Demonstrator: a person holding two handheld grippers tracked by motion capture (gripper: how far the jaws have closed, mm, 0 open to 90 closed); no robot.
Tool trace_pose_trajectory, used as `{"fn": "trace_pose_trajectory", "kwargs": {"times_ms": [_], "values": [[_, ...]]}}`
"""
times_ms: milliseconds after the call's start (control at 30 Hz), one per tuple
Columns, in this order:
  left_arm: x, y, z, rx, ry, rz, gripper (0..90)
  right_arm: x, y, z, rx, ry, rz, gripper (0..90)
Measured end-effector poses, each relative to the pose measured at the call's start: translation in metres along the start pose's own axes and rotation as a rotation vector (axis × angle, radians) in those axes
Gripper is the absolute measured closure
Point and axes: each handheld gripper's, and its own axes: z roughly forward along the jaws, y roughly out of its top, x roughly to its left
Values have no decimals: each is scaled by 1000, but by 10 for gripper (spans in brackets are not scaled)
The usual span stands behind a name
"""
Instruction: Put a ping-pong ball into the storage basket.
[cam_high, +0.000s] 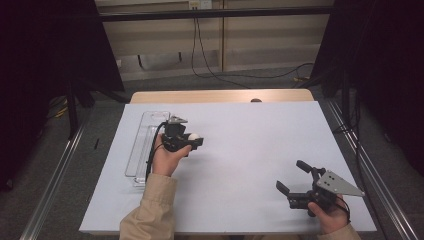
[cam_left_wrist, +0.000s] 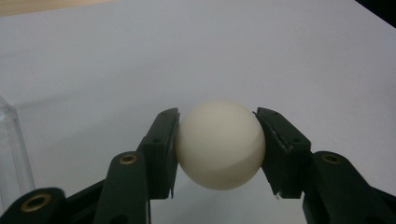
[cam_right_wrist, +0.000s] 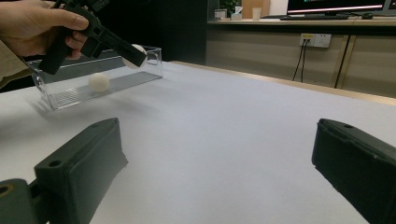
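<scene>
My left gripper (cam_high: 194, 138) is shut on a white ball (cam_high: 193, 135), held just right of a clear plastic tray (cam_high: 140, 150). In the left gripper view the ball (cam_left_wrist: 219, 144) sits squeezed between the two black pads (cam_left_wrist: 161, 149), above the white sheet. From the right gripper view the left gripper (cam_right_wrist: 135, 55) hovers with its ball (cam_right_wrist: 139, 48) over the tray (cam_right_wrist: 65, 95), where a second white ball (cam_right_wrist: 99, 81) lies. My right gripper (cam_high: 290, 175) rests low at the near right, open, with nothing between its jaws (cam_right_wrist: 217, 126).
A white sheet (cam_high: 240, 150) covers the wooden table (cam_high: 220, 95). The clear tray's wall (cam_left_wrist: 11, 149) stands at the left of the left gripper view. Cables hang down the back wall (cam_high: 197, 50). Metal rails (cam_high: 50, 185) run along both sides of the table.
</scene>
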Motion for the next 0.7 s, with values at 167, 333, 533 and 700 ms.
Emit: {"fn": "trace_pose_trajectory", "kwargs": {"times_ms": [167,333,533,700], "values": [[2,0,-2,7,0,5,512,0,0,0,0,1,-1,15],[3,0,-4,10,1,2,511,0,0,0,-1,0,1,14],[5,1,-5,14,1,0,511,0,0,0,0,0,0,14],[7,1,-7,14,2,-5,511,0,0,0,-2,1,-1,14]]}}
